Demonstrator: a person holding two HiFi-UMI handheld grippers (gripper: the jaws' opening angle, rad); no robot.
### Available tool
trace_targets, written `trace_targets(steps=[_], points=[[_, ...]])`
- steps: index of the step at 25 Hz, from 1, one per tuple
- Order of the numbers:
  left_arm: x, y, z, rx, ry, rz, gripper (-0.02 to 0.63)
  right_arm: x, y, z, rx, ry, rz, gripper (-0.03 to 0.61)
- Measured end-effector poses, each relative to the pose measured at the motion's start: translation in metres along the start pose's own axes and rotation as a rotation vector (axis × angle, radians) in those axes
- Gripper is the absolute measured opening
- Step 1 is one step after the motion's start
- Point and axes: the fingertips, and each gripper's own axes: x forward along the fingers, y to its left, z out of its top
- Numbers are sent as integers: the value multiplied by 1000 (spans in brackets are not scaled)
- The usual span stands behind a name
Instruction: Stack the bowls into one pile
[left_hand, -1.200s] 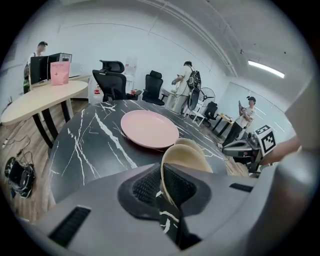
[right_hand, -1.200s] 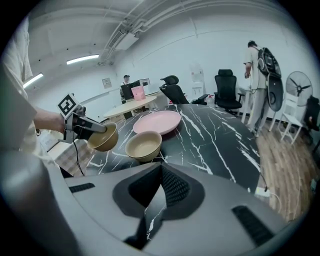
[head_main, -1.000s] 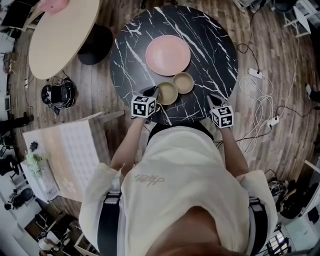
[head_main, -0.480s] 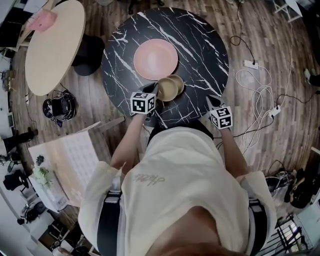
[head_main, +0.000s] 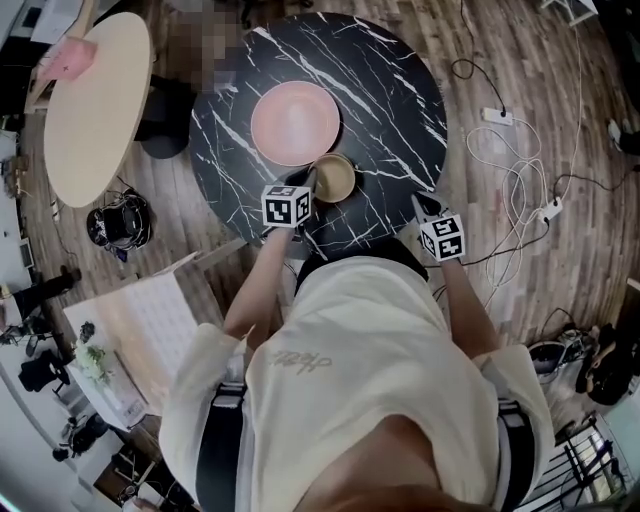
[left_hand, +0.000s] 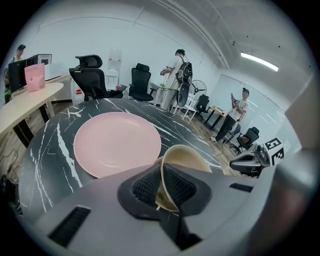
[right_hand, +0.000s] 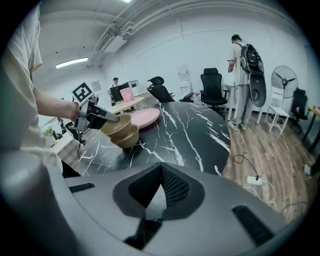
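Note:
On the black marble table (head_main: 400, 110), my left gripper (head_main: 311, 186) is shut on the rim of a tan bowl (head_main: 335, 178). The left gripper view shows that rim (left_hand: 184, 159) pinched between the pads, with the bowl tilted. From the right gripper view, the held bowl (right_hand: 115, 125) sits in or just above a second tan bowl (right_hand: 128, 139); I cannot tell whether it rests in it. The left gripper (right_hand: 102, 118) reaches in from the left there. My right gripper (head_main: 421, 206) hovers over the table's near right edge, shut (right_hand: 161, 187) with nothing between its fingers.
A pink plate (head_main: 295, 122) lies just beyond and left of the bowls. A beige round table (head_main: 90, 100) stands to the left. Cables and a power strip (head_main: 497, 117) lie on the wooden floor at right. Office chairs (left_hand: 90, 80) and people stand beyond the table.
My left gripper carried its bowl to the right until it came over the second bowl; the two now overlap as one in the head view. The right gripper stayed shut near the table edge.

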Motion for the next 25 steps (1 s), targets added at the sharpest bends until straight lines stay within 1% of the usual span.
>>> trace_targets(steps=[8,14,19,22,25], points=[[15,-1,-2,-14,22,20,35,3,-13,-3,-6,17,16,6],[20,2,-6,-29,30,58,35,6,-19,4,-19,11,29,5],[21,5,-13,21,50,96,37,8,-19,6,-27,7,40,6],[20,5,-18,33,60,91,37,8,-17,4,-35,6,41,5],[17,8,-21,39,59,115,38,6,-17,4,-37,5,40,5]])
